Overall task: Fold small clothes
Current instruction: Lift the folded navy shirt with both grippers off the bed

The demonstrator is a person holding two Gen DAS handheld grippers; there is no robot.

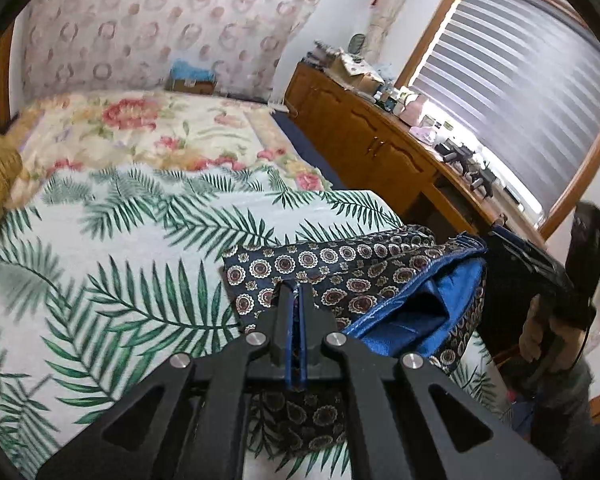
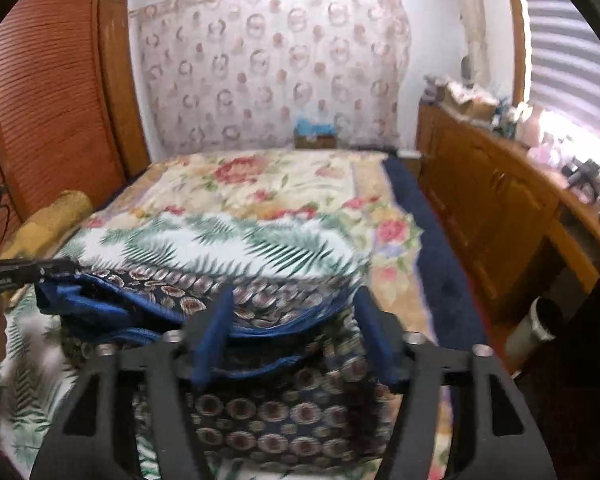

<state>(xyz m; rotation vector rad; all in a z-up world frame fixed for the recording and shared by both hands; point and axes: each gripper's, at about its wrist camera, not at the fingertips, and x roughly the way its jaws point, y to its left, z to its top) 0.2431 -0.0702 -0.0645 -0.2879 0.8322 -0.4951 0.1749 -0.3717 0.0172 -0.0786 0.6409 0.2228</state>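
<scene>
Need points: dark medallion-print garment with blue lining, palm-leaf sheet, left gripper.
Dark medallion-print garment with blue lining [image 1: 340, 264]: left wrist view, on the printed outer fabric.
Palm-leaf print sheet [image 1: 112, 264]: left wrist view, on a bare stretch.
Left gripper [image 1: 296, 292]: left wrist view, between its shut fingertips, pinching the garment.

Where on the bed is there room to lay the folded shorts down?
The palm-leaf sheet is bare left of the patterned shorts, up to the floral blanket, bare too. The near right corner is crowded: shorts, left gripper, right gripper. The wooden counter is cluttered.

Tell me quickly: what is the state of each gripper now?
Left gripper: closed on the patterned garment.
Right gripper: open, fingers on either side of the garment's edge.
</scene>
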